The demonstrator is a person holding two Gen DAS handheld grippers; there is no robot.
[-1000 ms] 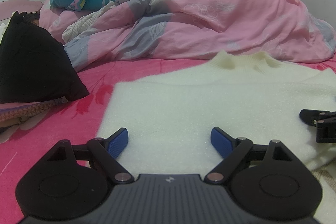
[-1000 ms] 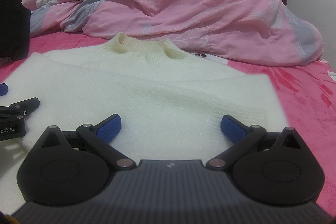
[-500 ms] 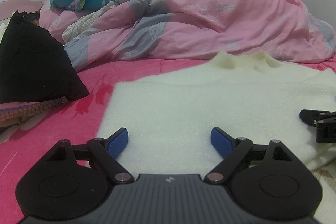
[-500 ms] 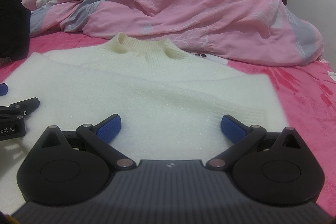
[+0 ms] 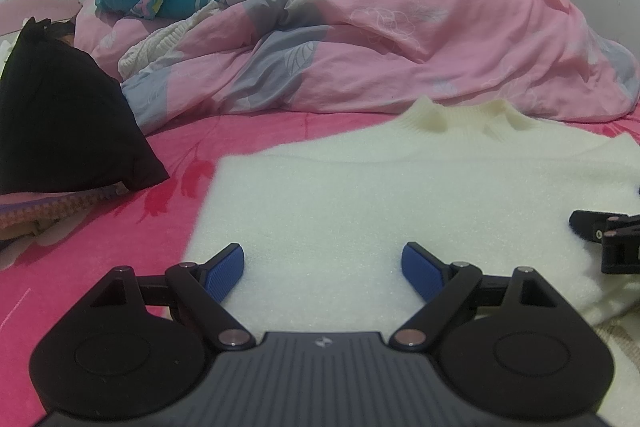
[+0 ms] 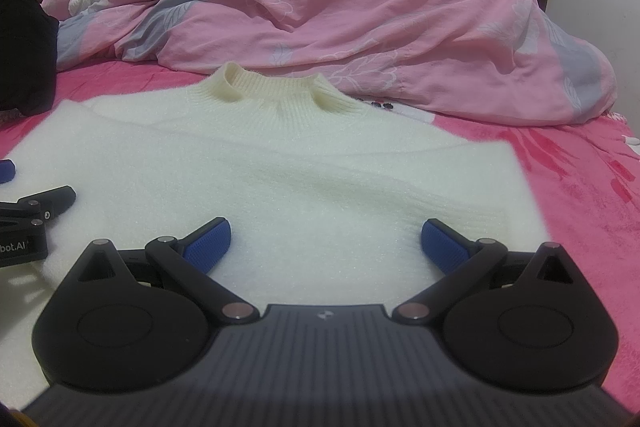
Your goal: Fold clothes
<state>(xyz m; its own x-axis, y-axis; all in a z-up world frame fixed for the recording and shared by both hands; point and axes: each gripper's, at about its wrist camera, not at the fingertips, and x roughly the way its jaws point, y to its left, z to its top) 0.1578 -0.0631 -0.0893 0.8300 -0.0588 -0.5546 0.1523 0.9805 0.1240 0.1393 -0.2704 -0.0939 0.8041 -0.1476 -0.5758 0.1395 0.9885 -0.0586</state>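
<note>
A cream knitted sweater lies flat on the pink floral bed, collar toward the rumpled pink duvet. Left claw and right claw hover over its hem, blue pads apart, holding nothing.

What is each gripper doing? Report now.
Left gripper: open, holding nothing, over the sweater.
Right gripper: open, holding nothing, over the sweater.

2 low wrist views, sharing sweater.
</note>
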